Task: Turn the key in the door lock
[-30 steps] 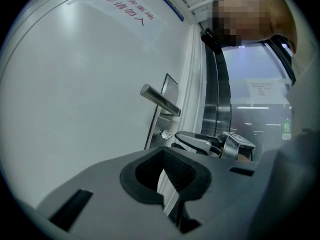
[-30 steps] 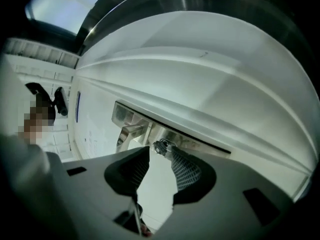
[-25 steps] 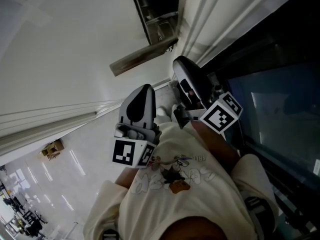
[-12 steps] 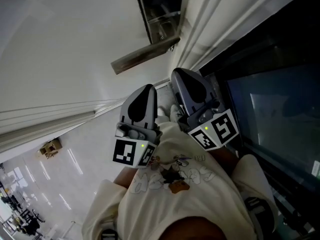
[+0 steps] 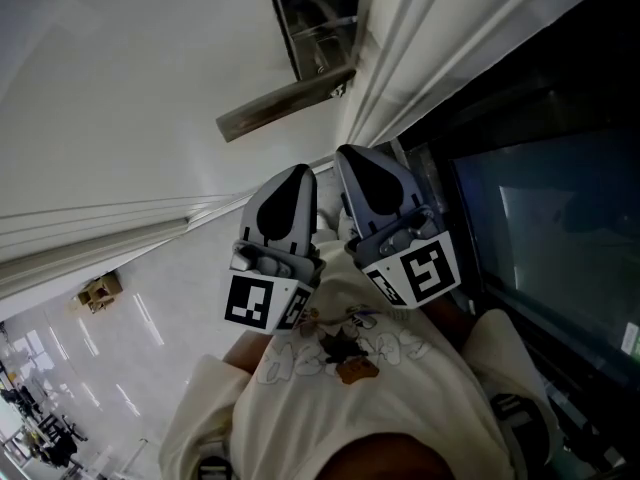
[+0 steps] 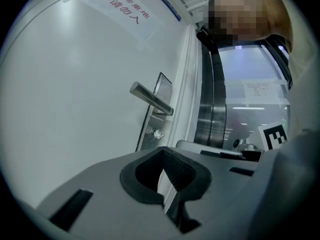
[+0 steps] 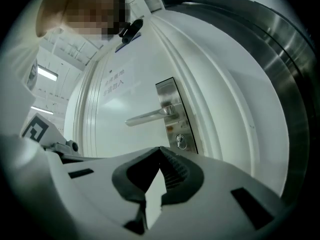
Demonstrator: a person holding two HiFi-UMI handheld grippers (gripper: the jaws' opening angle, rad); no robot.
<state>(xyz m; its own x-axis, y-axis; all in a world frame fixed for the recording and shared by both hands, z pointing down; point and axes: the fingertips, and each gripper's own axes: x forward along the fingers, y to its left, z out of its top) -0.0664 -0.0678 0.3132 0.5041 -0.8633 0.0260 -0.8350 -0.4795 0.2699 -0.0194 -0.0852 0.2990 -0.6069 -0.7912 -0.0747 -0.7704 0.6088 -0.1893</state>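
The white door (image 7: 120,109) carries a steel lock plate (image 7: 169,91) with a lever handle (image 7: 147,117). A small key (image 7: 181,143) sticks out of the lock below the handle. In the left gripper view the same key (image 6: 158,133) sits under the handle (image 6: 151,98). In the head view the handle (image 5: 285,106) lies ahead of both grippers. Both are held side by side at the person's chest, well short of the door. My left gripper (image 5: 288,190) is shut and empty. My right gripper (image 5: 362,173) is shut too, with nothing between its pads, and points toward the lock.
A steel door frame (image 7: 280,84) and a dark glass panel (image 5: 540,208) run along the right. A notice with red print (image 6: 122,11) is stuck on the door. The person's cream shirt (image 5: 350,368) fills the bottom of the head view, with glossy floor (image 5: 100,348) at left.
My right gripper has rolled so its marker cube now faces the head camera, and it has drawn left, close beside the left gripper. The left gripper has stayed put.
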